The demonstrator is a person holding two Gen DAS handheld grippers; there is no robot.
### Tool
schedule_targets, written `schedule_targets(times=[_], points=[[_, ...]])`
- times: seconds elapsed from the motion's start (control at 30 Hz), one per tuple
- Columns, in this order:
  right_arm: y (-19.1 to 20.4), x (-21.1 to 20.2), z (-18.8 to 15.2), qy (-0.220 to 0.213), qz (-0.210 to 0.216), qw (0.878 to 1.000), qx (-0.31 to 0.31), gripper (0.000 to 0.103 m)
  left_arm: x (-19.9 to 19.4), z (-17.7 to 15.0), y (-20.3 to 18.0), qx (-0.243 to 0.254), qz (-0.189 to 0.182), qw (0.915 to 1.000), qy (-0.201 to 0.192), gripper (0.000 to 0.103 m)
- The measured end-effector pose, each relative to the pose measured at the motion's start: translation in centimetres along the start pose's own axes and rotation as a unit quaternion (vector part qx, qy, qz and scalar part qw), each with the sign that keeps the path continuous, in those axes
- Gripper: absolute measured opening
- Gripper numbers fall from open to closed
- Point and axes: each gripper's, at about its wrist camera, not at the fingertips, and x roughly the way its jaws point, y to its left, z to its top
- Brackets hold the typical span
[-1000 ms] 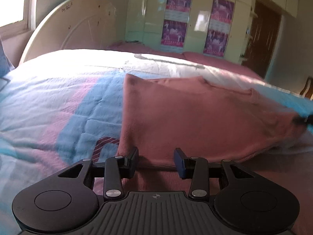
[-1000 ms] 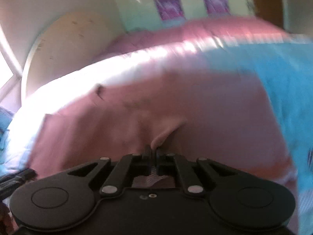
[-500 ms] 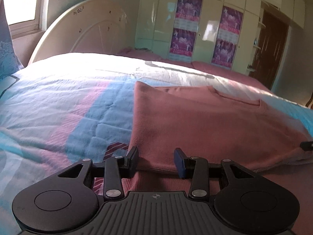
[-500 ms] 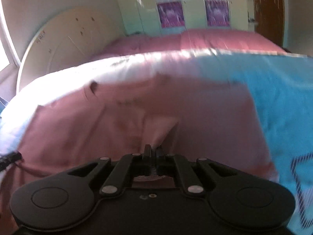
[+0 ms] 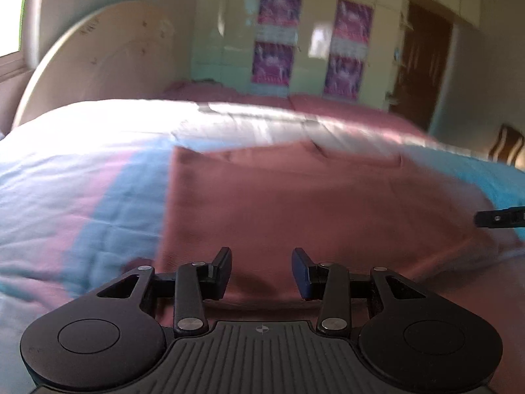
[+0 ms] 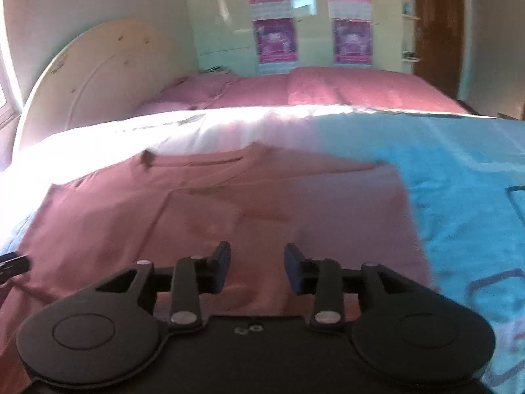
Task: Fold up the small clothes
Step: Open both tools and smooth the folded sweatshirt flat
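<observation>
Now: shirt (image 5: 311, 203) flat on bed (image 5: 82, 180), mid-frame in both views.
Left tool (image 5: 261, 271) spread, empty, at its near hem; right tool (image 6: 254, 267) opening, nothing pinched. Shirt's long axis runs left-right; both tools equally near.

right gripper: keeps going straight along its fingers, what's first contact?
Most likely the pink shirt lying flat on the bedspread. The right gripper points down at it, its jaws are opening with nothing between them. Nothing else shows in that line; depth is hard to judge.
</observation>
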Motion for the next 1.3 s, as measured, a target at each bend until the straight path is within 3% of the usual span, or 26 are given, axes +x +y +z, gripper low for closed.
schedule_targets(times=[0.03,0.07,0.17,0.27,0.3,0.37,0.43,0.57,0.7,0.87,0.97,1.07,1.17,1.3], points=[[0.6,0.9,-0.5,0.022,0.001,1.0,-0.015,0.029,0.7,-0.3,-0.4,0.012,0.01,0.9997,0.018,0.04],[0.8,2.0,-1.1,0.05,-0.015,0.998,-0.029,0.029,0.6,-0.5,-0.5,0.017,0.011,0.9997,0.011,0.04],[0.9,1.5,-1.0,0.044,-0.025,0.998,-0.03,0.027,-0.2,0.0,0.0,0.014,0.008,0.9999,0.007,0.041],[1.3,0.1,0.3,-0.008,-0.015,1.0,-0.025,0.026,-0.3,0.9,0.2,0.006,-0.005,0.9999,-0.013,0.043],[1.2,0.6,0.7,-0.01,-0.009,1.0,-0.016,0.025,0.4,1.0,0.2,0.002,-0.005,1.0,-0.002,0.045],[1.1,2.8,1.2,0.016,-0.017,1.0,-0.014,0.025,2.1,1.2,0.5,-0.009,-0.003,0.9995,0.029,0.05],[0.8,4.9,1.3,0.051,-0.043,0.997,-0.031,0.024,2.2,2.0,0.7,-0.004,0.0,0.9997,0.024,0.05],[0.9,3.6,3.0,0.004,-0.006,1.0,-0.013,0.025,3.9,4.6,1.9,0.001,-0.004,0.9999,0.011,0.05],[2.8,6.3,3.5,0.016,0.042,0.998,-0.038,0.022,8.9,7.4,3.7,0.01,-0.006,0.9994,0.031,0.05],[2.4,8.9,4.1,0.02,-0.026,0.999,-0.029,0.027,11.0,9.3,7.8,-0.038,-0.012,0.9988,0.027,0.05],[3.3,8.2,4.6,0.011,-0.014,1.0,-0.025,0.029,9.5,8.9,6.1,-0.021,0.011,0.9996,0.016,0.051],[5.6,7.8,4.6,-0.013,0.035,0.998,-0.048,0.031,7.7,8.2,2.5,-0.002,-0.032,0.9994,-0.012,0.054],[8.0,8.7,3.4,0.01,0.068,0.994,-0.081,0.035,7.8,6.0,-1.4,0.04,-0.048,0.998,0.005,0.06],[7.5,8.0,2.2,0.008,0.044,0.992,-0.121,0.035,6.6,3.8,-0.7,0.029,-0.03,0.9991,0.004,0.061]])
